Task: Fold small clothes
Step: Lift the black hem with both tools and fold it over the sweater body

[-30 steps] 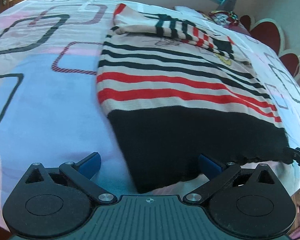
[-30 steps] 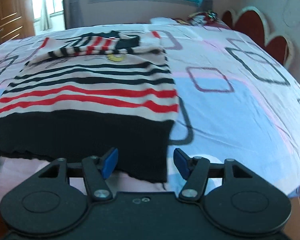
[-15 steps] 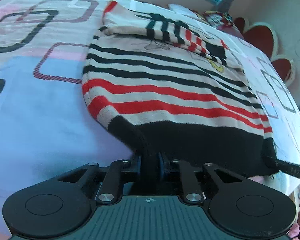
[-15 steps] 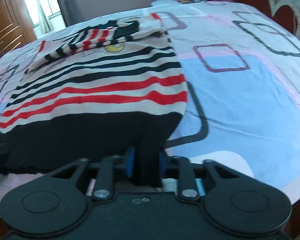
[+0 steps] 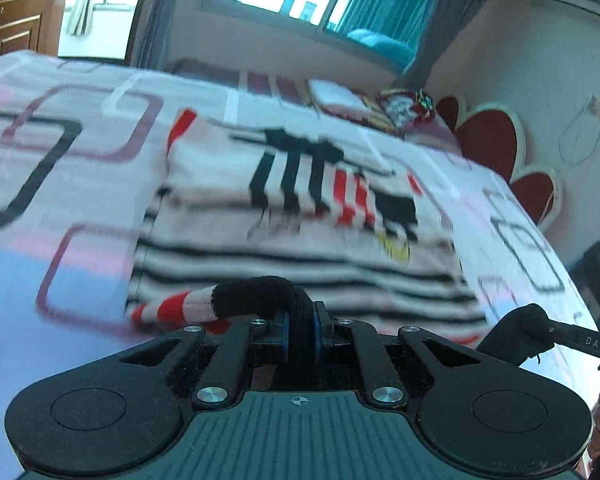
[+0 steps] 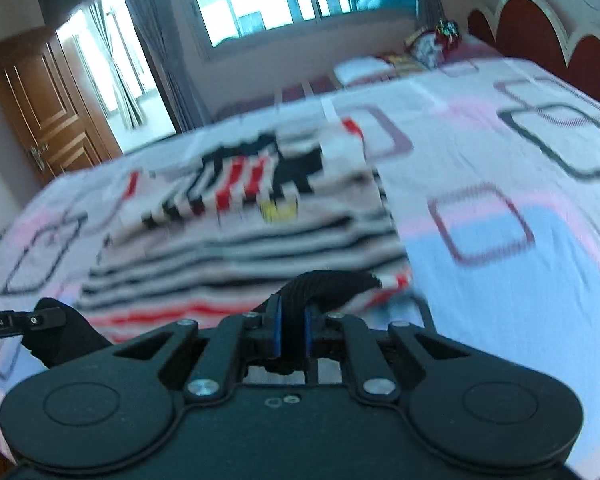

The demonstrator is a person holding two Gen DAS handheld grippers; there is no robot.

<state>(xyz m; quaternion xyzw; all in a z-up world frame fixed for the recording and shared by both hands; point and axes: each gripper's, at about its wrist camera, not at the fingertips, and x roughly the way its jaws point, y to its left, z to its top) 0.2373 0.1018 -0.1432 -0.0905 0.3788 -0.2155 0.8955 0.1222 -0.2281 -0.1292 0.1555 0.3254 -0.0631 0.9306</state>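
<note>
A small striped sweater (image 5: 300, 236) in cream, black and red lies on the bed, sleeves folded across its chest; it also shows in the right wrist view (image 6: 260, 216). My left gripper (image 5: 299, 334) is shut on the black hem at its left corner and holds it lifted above the bed. My right gripper (image 6: 292, 334) is shut on the black hem at its right corner, also lifted. Each gripper shows at the edge of the other's view, the right gripper (image 5: 556, 330) and the left gripper (image 6: 32, 322). Both views are blurred by motion.
The bed sheet (image 6: 500, 260) is white, pink and blue with rounded squares. A red scalloped headboard (image 5: 496, 140) stands at the right. A small pile of colourful things (image 5: 404, 106) lies at the far end. A wooden door (image 6: 40, 120) is at the left.
Both grippers closed on the hem's corners, then lifted it and carried it forward over the sweater. The views now tilt up toward the window.
</note>
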